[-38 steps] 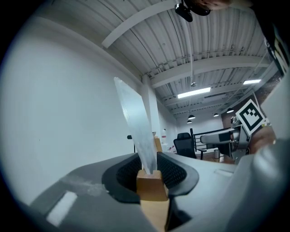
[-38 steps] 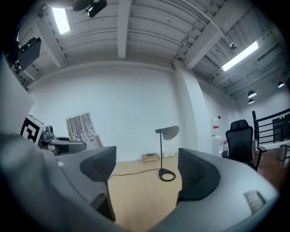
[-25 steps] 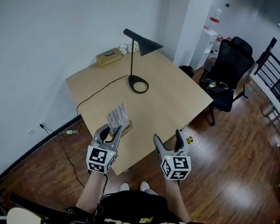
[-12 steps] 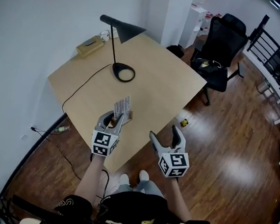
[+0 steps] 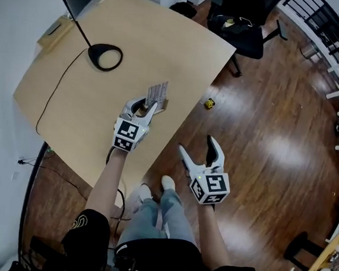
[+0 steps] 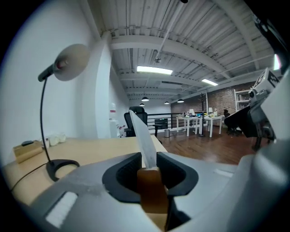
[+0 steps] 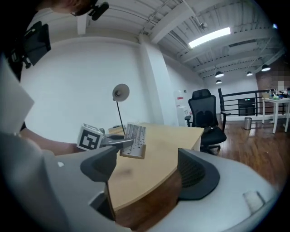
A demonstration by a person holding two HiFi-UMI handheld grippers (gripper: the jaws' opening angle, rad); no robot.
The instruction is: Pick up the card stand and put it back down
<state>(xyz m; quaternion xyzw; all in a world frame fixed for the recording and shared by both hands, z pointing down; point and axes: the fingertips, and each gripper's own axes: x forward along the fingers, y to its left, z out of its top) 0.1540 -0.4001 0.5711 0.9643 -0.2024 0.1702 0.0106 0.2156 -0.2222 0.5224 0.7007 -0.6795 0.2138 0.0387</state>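
Note:
The card stand (image 5: 159,95), a small wooden block with a printed white card upright in it, is clamped in my left gripper (image 5: 147,107), which is shut on the block. In the left gripper view the block (image 6: 152,188) sits between the jaws with the card (image 6: 144,140) edge-on above it. In the right gripper view the stand (image 7: 132,144) hangs a little above the table (image 7: 154,163), over a faint shadow. My right gripper (image 5: 196,144) is open and empty, off the table's near edge above the floor.
A black desk lamp (image 5: 105,57) with its cable stands at the far left of the light wood table (image 5: 70,110), and a wooden box (image 5: 53,28) lies behind it. A black office chair (image 5: 237,25) stands beyond the table. A small yellow object (image 5: 209,103) lies on the wooden floor.
The head view has swung down and over the table. My left gripper stays shut on the card stand and has moved toward the table's right edge. The right gripper hangs open as before.

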